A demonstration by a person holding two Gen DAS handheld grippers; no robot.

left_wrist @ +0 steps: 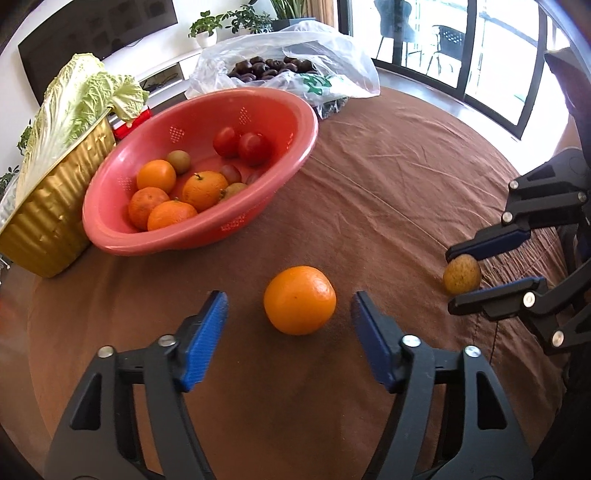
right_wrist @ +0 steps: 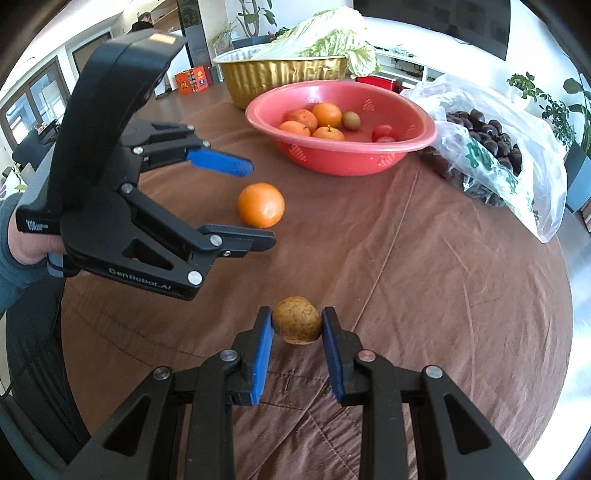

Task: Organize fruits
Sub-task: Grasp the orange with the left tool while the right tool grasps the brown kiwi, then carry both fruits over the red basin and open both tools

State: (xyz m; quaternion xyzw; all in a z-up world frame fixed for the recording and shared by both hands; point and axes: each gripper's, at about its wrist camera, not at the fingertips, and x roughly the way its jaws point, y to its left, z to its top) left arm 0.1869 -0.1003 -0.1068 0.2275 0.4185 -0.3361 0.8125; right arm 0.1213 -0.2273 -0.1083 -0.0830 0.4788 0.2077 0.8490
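Speckled round brown fruit (right_wrist: pixel 297 325) pinched in right gripper (right_wrist: pixel 297 325), dimpled orange (left_wrist: pixel 299 300) between splayed left gripper (left_wrist: pixel 289 302)

Left gripper (left_wrist: pixel 288 310) agape around orange (left_wrist: pixel 299 300) — right gripper (left_wrist: pixel 455 275) pinching speckled fruit (left_wrist: pixel 461 274)

A round table under a wrinkled brown cloth (left_wrist: pixel 388 177) fills the foreground. Behind it, a large dark flat screen (left_wrist: pixel 92 40) hangs on a white wall, above a low white media shelf (left_wrist: pixel 166 74) with cables on it. Leafy green potted plants (left_wrist: pixel 207 26) line the shelf top. To the right, tall black-framed glass doors (left_wrist: pixel 461 48) pour in bright daylight, with dark chairs (left_wrist: pixel 443 40) visible beyond. In the right wrist view, an orange cardboard box (right_wrist: pixel 192 81) sits on the floor near more dark-framed windows (right_wrist: pixel 37 96).
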